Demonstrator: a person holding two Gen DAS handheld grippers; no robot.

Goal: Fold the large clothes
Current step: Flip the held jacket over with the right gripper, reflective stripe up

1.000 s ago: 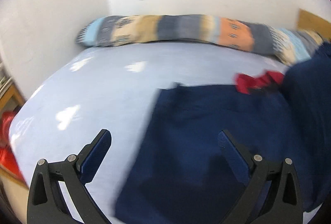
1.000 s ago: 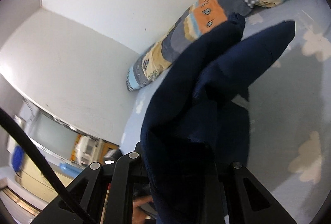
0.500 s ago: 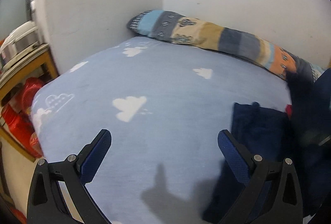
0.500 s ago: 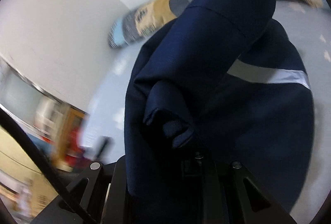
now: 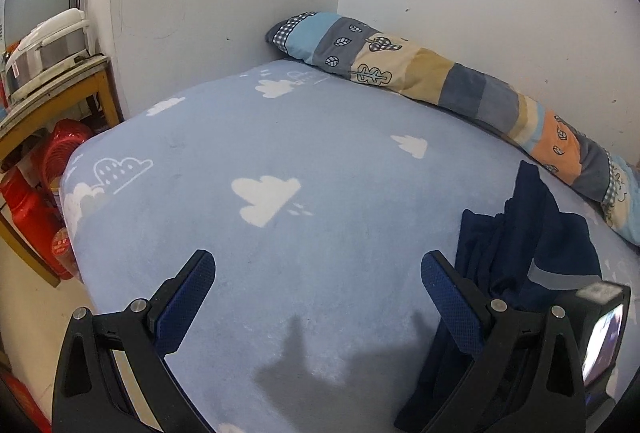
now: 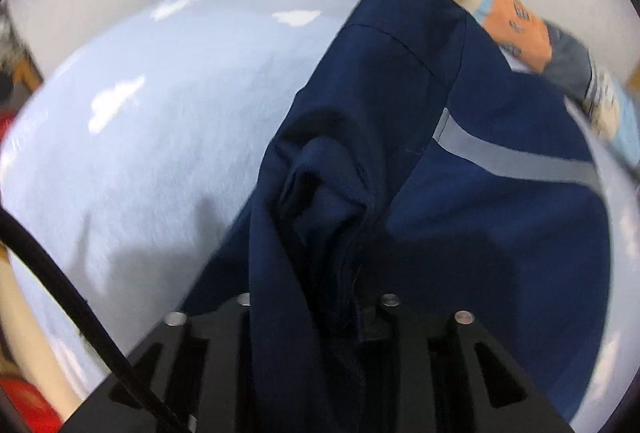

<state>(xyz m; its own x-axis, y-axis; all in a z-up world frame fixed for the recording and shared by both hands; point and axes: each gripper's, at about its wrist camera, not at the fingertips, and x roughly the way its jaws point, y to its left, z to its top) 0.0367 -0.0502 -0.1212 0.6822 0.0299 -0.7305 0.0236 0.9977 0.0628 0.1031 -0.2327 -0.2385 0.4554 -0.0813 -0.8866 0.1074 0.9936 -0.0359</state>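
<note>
A large navy blue garment [image 6: 400, 161] with a grey reflective stripe hangs bunched from my right gripper [image 6: 320, 293], which is shut on a fold of it; the cloth hides the fingertips. The garment drapes down onto the light blue cloud-print bed [image 6: 140, 113]. In the left wrist view the same garment [image 5: 520, 233] is at the right edge, beside the right finger. My left gripper [image 5: 316, 273] is open and empty, held above the bed [image 5: 280, 153].
A long patchwork bolster pillow [image 5: 440, 81] lies along the back wall. A wooden shelf [image 5: 52, 93] with a rice cooker [image 5: 44, 49] and red containers [image 5: 28, 213] stands left of the bed. White walls meet in a corner behind the bed.
My left gripper has swung left, away from the garment, to face the bare bed and corner. My right gripper has carried the bunched garment down toward the bed.
</note>
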